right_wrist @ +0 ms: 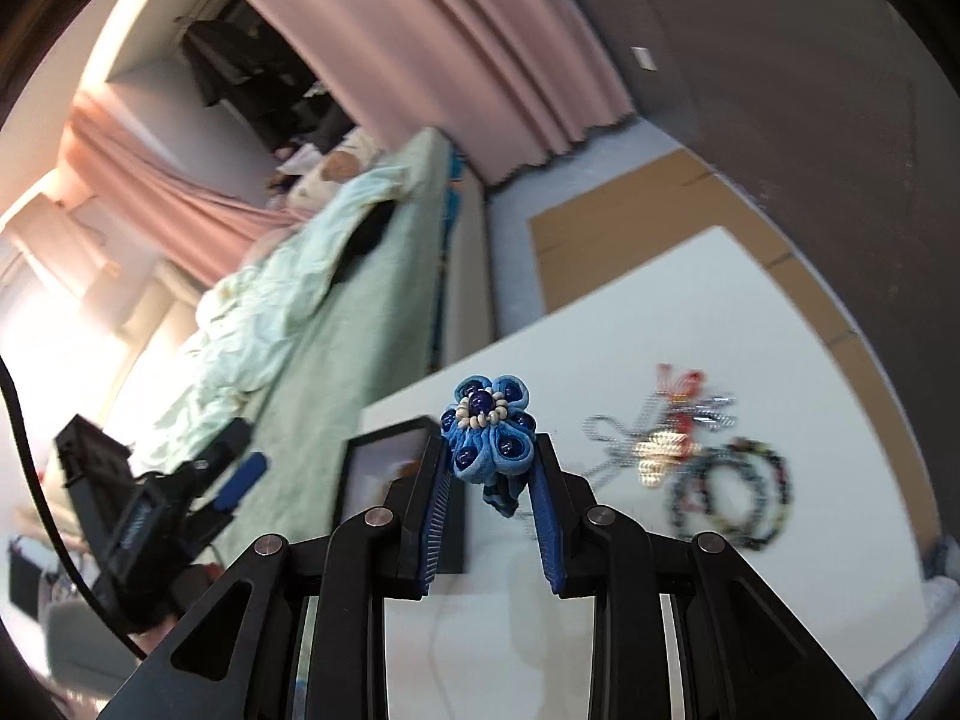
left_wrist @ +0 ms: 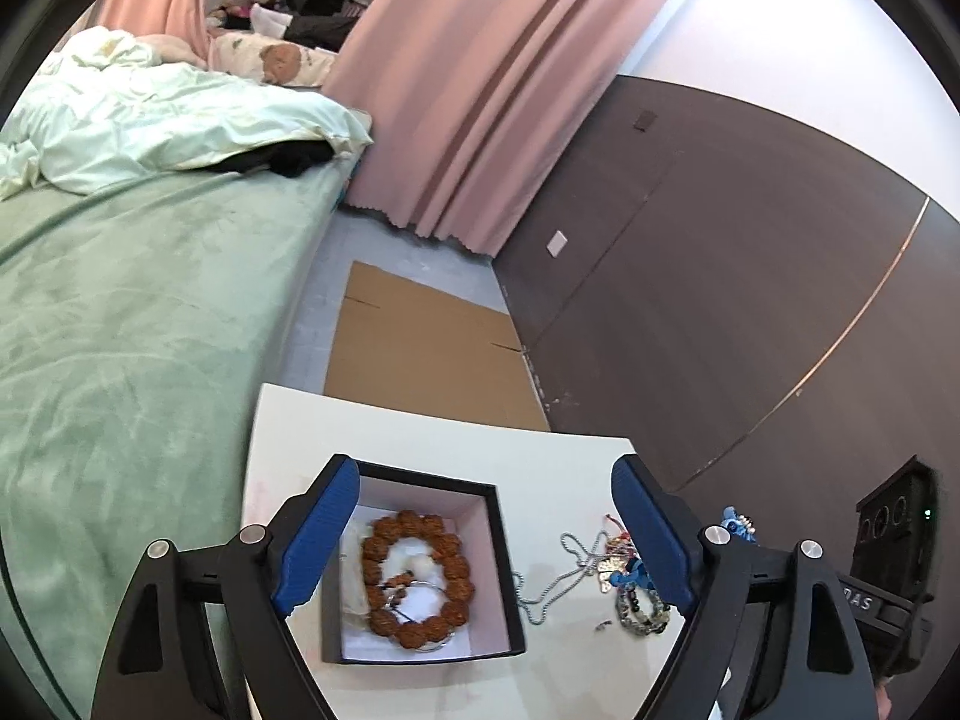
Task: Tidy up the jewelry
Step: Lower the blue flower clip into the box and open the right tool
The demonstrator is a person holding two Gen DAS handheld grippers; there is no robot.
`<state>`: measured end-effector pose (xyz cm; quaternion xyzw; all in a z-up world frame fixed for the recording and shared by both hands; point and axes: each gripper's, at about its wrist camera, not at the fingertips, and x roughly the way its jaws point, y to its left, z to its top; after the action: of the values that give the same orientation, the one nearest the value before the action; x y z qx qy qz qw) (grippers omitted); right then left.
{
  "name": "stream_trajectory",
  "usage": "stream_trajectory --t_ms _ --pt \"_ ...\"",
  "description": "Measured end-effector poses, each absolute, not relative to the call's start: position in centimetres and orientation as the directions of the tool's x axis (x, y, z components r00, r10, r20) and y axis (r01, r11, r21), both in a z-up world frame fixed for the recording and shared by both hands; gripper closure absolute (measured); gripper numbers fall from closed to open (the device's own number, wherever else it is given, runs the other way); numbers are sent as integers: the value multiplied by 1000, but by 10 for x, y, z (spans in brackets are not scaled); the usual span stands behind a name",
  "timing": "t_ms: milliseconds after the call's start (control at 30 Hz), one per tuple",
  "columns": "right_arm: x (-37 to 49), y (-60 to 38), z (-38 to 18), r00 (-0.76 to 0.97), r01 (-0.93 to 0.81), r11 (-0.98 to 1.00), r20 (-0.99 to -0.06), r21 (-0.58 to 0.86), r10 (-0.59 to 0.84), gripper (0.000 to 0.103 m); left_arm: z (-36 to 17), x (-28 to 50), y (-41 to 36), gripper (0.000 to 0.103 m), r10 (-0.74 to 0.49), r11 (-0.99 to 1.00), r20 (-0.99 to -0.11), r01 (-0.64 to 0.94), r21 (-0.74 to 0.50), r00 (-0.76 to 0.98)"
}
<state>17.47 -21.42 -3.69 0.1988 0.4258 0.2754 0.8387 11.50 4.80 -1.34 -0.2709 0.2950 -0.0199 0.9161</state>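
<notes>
Right gripper (right_wrist: 489, 468) closed on a blue fabric flower ornament (right_wrist: 487, 429), raised above the white table (right_wrist: 750, 312), presumably for transfer to the black jewelry box (left_wrist: 420, 564). Left gripper (left_wrist: 486, 531) wide open and empty, poised over that box, which holds a brown bead bracelet (left_wrist: 417, 576). Silver chain (left_wrist: 555, 582) and beaded bracelets (left_wrist: 642, 606) loose beside it. Bedroom: green bed (left_wrist: 132, 324), pink curtains (left_wrist: 480, 90), cardboard sheet (left_wrist: 420, 348) on the floor.

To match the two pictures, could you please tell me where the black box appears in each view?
Left wrist view: black box at bottom centre, on the white table.
Right wrist view: black box at lower centre-left, partly behind the right hand-held gripper.
Shared landmark: the pink curtain.
</notes>
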Motion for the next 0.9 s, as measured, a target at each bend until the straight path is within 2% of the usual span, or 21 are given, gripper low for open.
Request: stream_trajectory --t_ms 467,600,667,733,800,900 --pt "172 -141 -49 390 -389 661 -535 641 749 75 -7 95 76 15 -111 854 -543 -199 -480 832" --pt "170 -118 -56 355 -406 634 -525 658 773 75 -5 90 82 6 -102 847 -532 -207 -489 840" --pt "169 -106 -57 346 -433 639 -538 635 769 69 -5 86 86 1 -100 837 -521 -212 -505 848" --pt "168 -96 -60 342 -443 662 -569 605 748 42 -5 84 89 0 -105 827 -522 -217 -519 846" --pt "167 -96 -61 349 -432 672 -575 601 740 29 -7 84 91 0 -119 820 -533 -219 -528 838" --pt "166 -104 -61 362 -424 697 -597 578 715 28 -8 83 91 0 -129 815 -534 -217 -537 835"
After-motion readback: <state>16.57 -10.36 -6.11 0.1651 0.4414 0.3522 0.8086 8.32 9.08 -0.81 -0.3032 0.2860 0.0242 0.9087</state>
